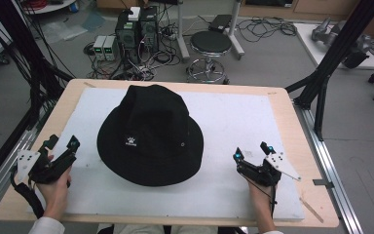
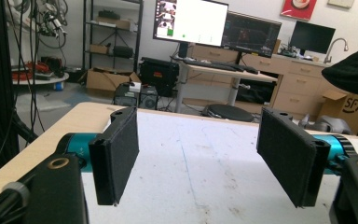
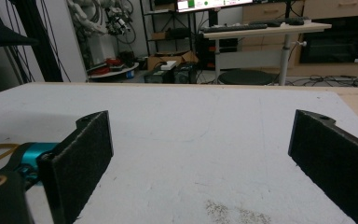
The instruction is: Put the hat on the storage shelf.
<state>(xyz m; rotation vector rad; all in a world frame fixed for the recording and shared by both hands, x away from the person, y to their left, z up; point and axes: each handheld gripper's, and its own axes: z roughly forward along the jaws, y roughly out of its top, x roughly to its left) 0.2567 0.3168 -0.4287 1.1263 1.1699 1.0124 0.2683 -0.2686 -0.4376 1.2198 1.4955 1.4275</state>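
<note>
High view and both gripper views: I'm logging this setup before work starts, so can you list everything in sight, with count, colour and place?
Bucket hat: one, black with a small white logo, middle of the mat, brim down.
Mat: one, white, scuffed, covering most of the table.
Table: one, light wood, its edge showing around the mat.
Stool: one, black round seat, on the floor beyond the table.
Computer towers: two, dark, on the floor behind the table among cables.
Monitors: several, on desks at the back of the room.
Left gripper: one, black, jaws apart, left of the hat, empty.
Right gripper: one, black, jaws apart, right of the hat, empty.
</note>
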